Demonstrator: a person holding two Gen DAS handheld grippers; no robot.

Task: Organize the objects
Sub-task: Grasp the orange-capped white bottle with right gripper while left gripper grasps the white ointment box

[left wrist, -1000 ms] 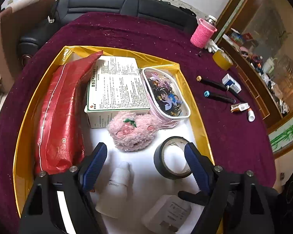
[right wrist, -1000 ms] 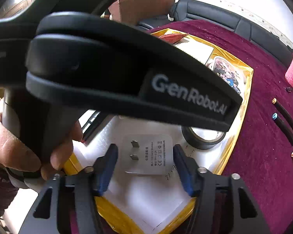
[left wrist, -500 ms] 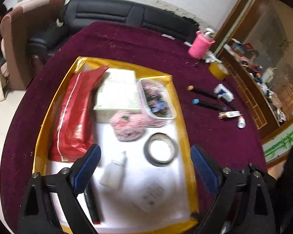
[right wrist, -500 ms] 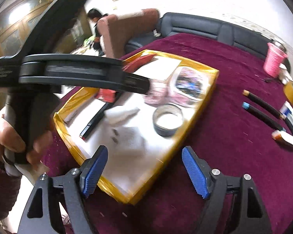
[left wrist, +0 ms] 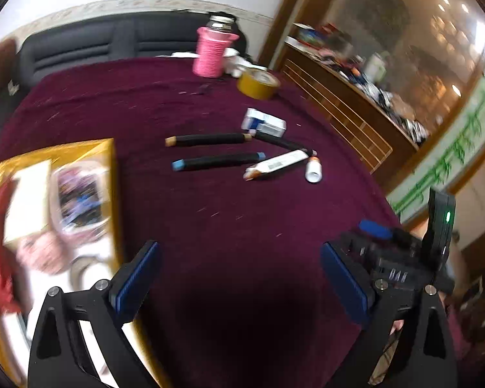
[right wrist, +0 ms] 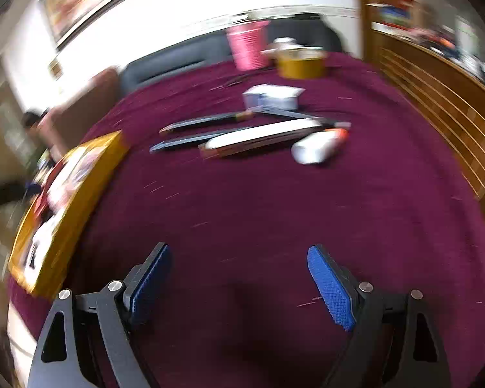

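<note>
Both grippers spread wide and empty over the maroon tablecloth (left wrist: 242, 226).

The left gripper (left wrist: 239, 278) and right gripper (right wrist: 239, 278) hold nothing. The gold tray (left wrist: 108, 174) lies to the left with blurred items in it. Farther off lie two black pens (left wrist: 216, 161), a tube (left wrist: 276, 165), a small bottle (left wrist: 313, 171) and a white box (left wrist: 263, 124); beyond them stand the yellow tape (left wrist: 258, 82) and pink cup (left wrist: 211, 51).

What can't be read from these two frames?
- Tray contents: smeared by motion blur in both wrist views, cut by the left edge.
- Small box print: too small, blurred.
- Tube label: unreadable.
- Right gripper: in the left wrist view only partly visible at the edge.
</note>
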